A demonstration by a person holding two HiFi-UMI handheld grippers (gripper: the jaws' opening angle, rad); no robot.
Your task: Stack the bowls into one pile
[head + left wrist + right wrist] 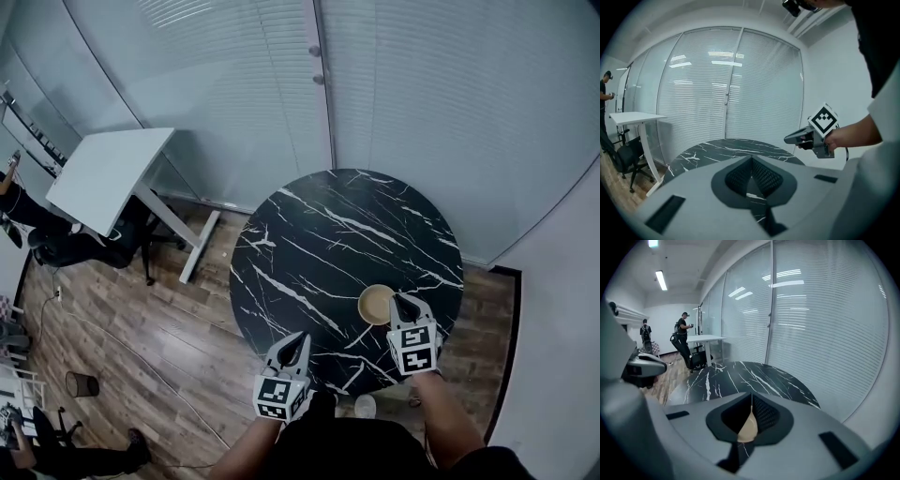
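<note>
Here the right gripper (751,401) is clenched on the thin rim of 1 tan bowl (375,304). In its own view the 2 jaws meet at the tips with a sliver of the bowl pinched between them. From the head view the bowl sits over the near right part of the round black marble table (319,244), just ahead of the gripper's marker cube. Whether the bowl rests on the tabletop or hangs clear of it cannot be told. The left gripper (298,339) is held at the table's near edge, well apart from the bowl, its jaws together at the tips with nothing between them. A white desk (108,173) stands on the wood floor beyond.
</note>
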